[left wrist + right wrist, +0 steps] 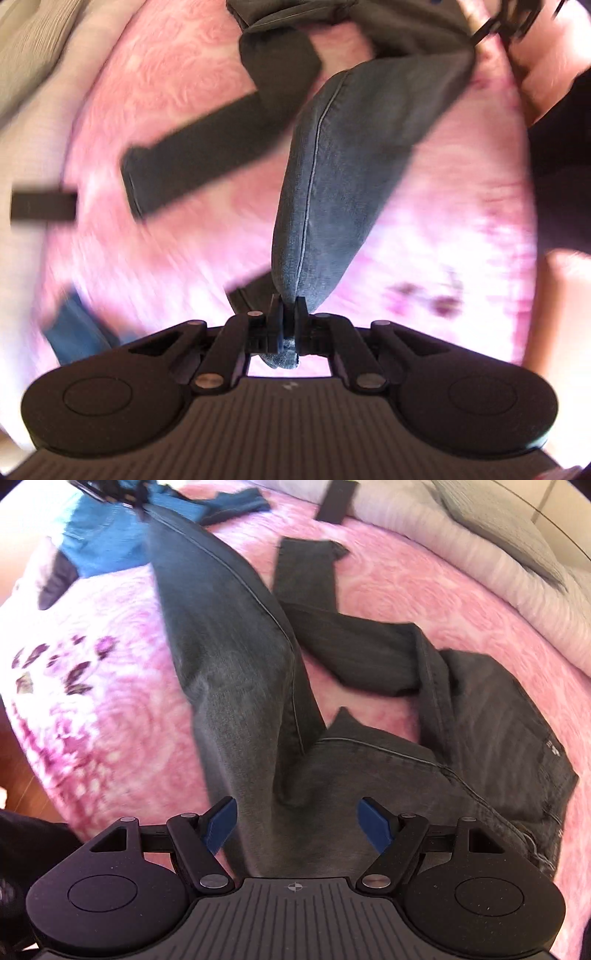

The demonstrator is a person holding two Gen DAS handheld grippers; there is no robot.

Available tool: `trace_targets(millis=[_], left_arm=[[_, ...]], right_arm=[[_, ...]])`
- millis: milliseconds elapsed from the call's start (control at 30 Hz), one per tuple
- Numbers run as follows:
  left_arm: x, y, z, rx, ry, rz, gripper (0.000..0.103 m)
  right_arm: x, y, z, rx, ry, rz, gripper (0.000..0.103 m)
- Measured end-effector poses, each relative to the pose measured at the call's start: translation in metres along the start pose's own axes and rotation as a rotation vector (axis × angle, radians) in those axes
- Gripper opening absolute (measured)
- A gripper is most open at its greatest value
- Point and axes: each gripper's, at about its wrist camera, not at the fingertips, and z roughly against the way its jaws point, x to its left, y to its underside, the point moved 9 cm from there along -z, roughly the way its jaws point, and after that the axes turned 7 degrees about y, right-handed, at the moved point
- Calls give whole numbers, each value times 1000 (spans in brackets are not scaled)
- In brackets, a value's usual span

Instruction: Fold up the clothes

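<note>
Jeans (236, 686): dark grey denim, one leg lifted and stretched taut, the other crumpled and bent on the bedspread, waist bunched at right.

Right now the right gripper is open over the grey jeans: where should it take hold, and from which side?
Probably the fold where the lifted leg meets the seat, just ahead of the right gripper. The grey jeans bunch into a raised ridge there, while the left gripper holds that leg's hem up. Come straight down from above, fingers either side of the ridge; flat cloth elsewhere offers little to pinch.
</note>
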Motion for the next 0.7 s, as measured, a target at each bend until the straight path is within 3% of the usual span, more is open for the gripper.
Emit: trace_targets(millis=[133,233,567,700], left_arm=[[-66,44,51,50,146,150,2],[-92,69,54,88,266,252,3],[-64,105,-77,132,251,238,3],[-51,134,-108,140,244,244,14]], right_arm=[[19,10,14,-54,-20,3,76],[31,24,21,-67,-29,-23,76],[60,54,30,25,117,-116,76],[73,51,31,82,202,-160,76]])
